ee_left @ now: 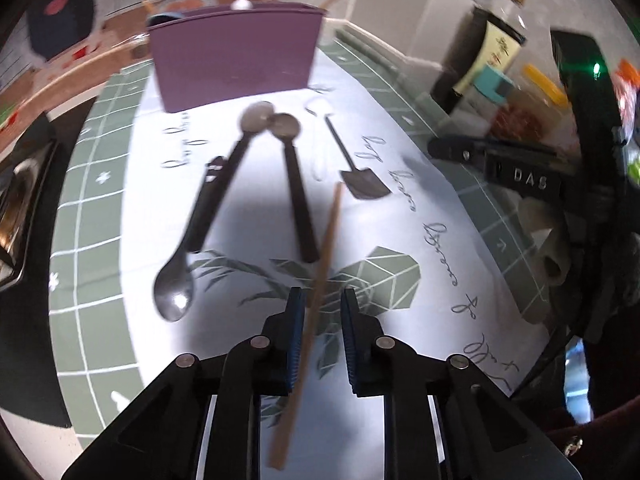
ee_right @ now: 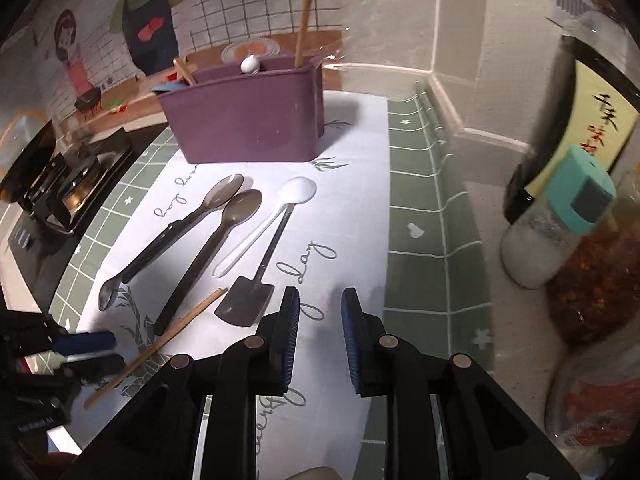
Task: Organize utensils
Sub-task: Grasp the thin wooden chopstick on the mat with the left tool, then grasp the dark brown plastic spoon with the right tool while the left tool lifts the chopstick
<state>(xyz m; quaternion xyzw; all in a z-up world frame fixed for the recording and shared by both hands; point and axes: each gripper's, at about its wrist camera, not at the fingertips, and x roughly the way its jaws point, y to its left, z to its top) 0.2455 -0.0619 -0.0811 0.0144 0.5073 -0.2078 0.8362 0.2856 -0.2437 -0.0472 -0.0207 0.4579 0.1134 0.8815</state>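
The left gripper (ee_left: 320,312) reaches low and forward over the white printed mat (ee_left: 420,240), its jaws apart with a wooden chopstick (ee_left: 326,256) running between them, close against the left pad; whether it is touched cannot be told. In the right wrist view that chopstick (ee_right: 160,344) lies flat at lower left, with the left gripper (ee_right: 86,350) at its near end. The right gripper (ee_right: 320,316) hovers over the mat with jaws apart and nothing between them. Mid-frame lie a metal spoon (ee_right: 116,284), two dark spoons (ee_right: 188,280), a white spoon (ee_right: 272,220) and a small dark spatula (ee_right: 248,300). The purple utensil holder (ee_right: 248,120) stands at upper centre on the tabletop, another chopstick (ee_right: 302,32) upright inside.
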